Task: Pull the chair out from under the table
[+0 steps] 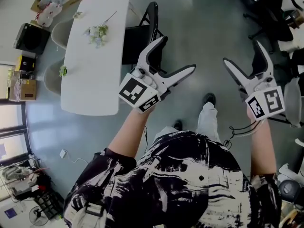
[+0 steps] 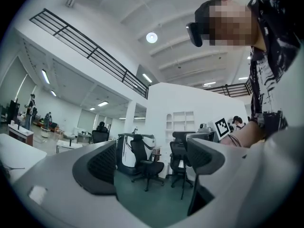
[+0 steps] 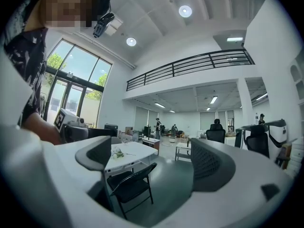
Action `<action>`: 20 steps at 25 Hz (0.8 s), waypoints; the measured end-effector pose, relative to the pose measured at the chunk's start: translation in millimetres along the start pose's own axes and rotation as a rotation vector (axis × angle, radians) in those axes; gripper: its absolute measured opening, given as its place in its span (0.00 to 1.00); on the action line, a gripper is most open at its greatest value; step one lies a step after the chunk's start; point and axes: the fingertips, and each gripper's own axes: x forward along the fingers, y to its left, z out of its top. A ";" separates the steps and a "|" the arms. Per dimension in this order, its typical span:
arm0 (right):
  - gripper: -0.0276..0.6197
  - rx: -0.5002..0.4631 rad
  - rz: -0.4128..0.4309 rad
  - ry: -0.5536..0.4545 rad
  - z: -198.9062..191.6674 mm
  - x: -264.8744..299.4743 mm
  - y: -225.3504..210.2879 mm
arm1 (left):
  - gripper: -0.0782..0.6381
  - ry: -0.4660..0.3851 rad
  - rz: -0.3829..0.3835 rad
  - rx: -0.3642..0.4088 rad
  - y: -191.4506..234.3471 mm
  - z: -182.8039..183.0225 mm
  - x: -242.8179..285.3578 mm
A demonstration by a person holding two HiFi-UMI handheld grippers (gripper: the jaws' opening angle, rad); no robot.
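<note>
Item: left tongs (image 1: 178,52). Held in the air above the grey floor (image 1: 204,27), jaws spread wide, nothing between them. In the left gripper view (image 2: 152,158) only the floor and distant office chairs (image 2: 145,163) are seen through the gap.

Item: right tongs (image 1: 242,52). Held level with the left, well apart from it, jaws likewise spread and nothing gripped. In the right gripper view (image 3: 154,158) the chair is framed between the jaws, untouched.

Item: chair (image 1: 142,32), black, folding type. Set against the long edge of the white worktop (image 1: 90,80), seat reaching beneath it (image 3: 130,184). Located just beyond the left tongs, not in contact with either.

Item: flower sprig (image 1: 97,33). Laid on the worktop.
</note>
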 end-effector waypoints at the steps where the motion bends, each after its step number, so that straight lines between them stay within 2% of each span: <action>1: 0.82 0.001 0.009 -0.005 -0.9 9.2 -20.6 | 0.73 -0.001 0.008 0.005 7.9 0.6 19.6; 7: 0.82 0.023 0.082 -0.034 -29.6 41.2 -137.5 | 0.73 0.009 0.088 0.031 38.6 -25.9 126.2; 13: 0.82 0.010 0.187 -0.020 -21.9 85.7 -246.8 | 0.73 -0.046 0.204 0.040 79.7 -1.6 222.5; 16: 0.82 0.023 0.231 -0.024 -26.3 110.2 -274.9 | 0.73 -0.046 0.268 0.044 97.4 -3.2 238.5; 20: 0.82 0.034 0.301 -0.026 -35.7 145.2 -283.1 | 0.73 -0.043 0.360 0.053 123.8 -7.1 236.0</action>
